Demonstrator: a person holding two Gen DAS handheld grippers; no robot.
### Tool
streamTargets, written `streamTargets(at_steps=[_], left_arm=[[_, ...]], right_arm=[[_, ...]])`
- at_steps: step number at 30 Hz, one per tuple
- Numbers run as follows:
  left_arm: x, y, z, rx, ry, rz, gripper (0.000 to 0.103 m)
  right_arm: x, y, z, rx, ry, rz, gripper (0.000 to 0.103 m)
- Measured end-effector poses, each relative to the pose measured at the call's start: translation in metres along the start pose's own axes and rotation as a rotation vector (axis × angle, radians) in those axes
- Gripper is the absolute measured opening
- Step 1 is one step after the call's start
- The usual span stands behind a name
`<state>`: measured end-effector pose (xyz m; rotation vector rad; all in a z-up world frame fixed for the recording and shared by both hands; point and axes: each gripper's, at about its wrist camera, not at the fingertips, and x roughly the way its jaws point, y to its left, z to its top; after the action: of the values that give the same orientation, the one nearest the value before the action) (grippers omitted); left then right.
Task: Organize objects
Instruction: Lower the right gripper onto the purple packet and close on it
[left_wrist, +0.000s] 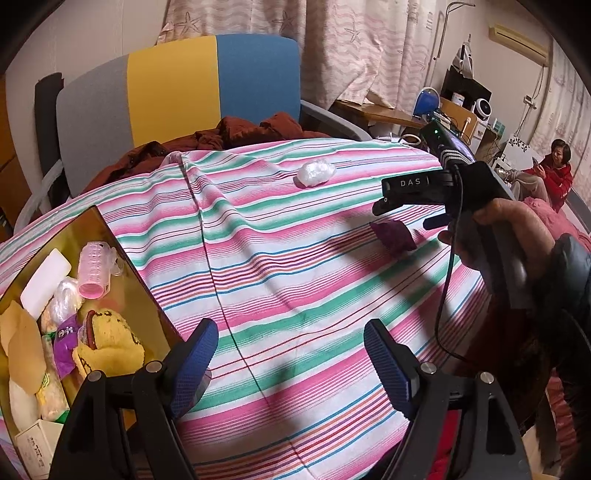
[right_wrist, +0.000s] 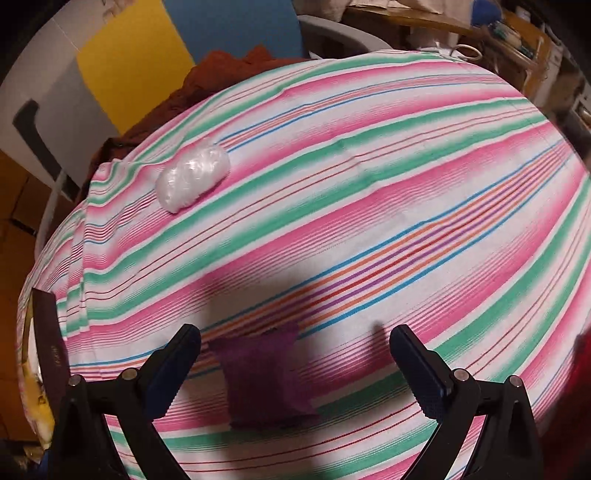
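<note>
A striped cloth (left_wrist: 295, 258) in pink, green and white covers the whole surface under me, with a seam running from the far edge toward my left gripper. Behind it stands a chair (left_wrist: 177, 92) with a grey, yellow and blue back, and a rust-brown garment (left_wrist: 251, 129) is heaped on its seat.

At my left sits a gold-lined box (left_wrist: 122, 258), already holding a pink hair roller (left_wrist: 96, 269), a white block (left_wrist: 44, 282), a yellow knitted toy (left_wrist: 107, 343) and some wrapped packets.

My left gripper (left_wrist: 291, 362) hangs empty over the cloth just beside the box's near corner, its blue-padded jaws spread wide. My right gripper (right_wrist: 295, 365) is spread just as wide with nothing between its pads, and in the left wrist view my hand (left_wrist: 502, 229) is wrapped round its handle.

The purple pouch (right_wrist: 262, 380) lies flat on the cloth in the shadow, below and between my right fingers but nearer the left-side one. Its long axis seems to run away from me, tilted a little leftward, though the shadow blurs its edges. Further off, near the far edge, a crumpled clear plastic bundle (right_wrist: 192, 177) lies with its long axis slanting up to the right, well apart from the pouch.
</note>
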<state>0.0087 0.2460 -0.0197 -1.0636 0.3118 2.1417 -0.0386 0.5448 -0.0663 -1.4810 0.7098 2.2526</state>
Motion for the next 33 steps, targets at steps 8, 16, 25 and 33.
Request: streamTargets(at_steps=[8,16,25,33], left_arm=[[0.0,0.002,0.001,-0.006,0.001,-0.002,0.083],[0.003,0.003,0.016,0.008,-0.013,-0.002,0.083],[0.015,0.007,0.04,-0.018,-0.003,-0.058,0.083],[0.042,0.0,0.064,-0.017,0.073,-0.086,0.079]], right_arm=[[0.013,0.024,-0.009,-0.167,0.054,-0.066,0.103],[0.016,0.026,-0.016,-0.22,0.074,-0.15,0.066],[0.008,0.025,-0.015,-0.225,0.05,-0.144,0.038],[0.008,0.017,-0.011,-0.173,0.056,-0.174,0.038]])
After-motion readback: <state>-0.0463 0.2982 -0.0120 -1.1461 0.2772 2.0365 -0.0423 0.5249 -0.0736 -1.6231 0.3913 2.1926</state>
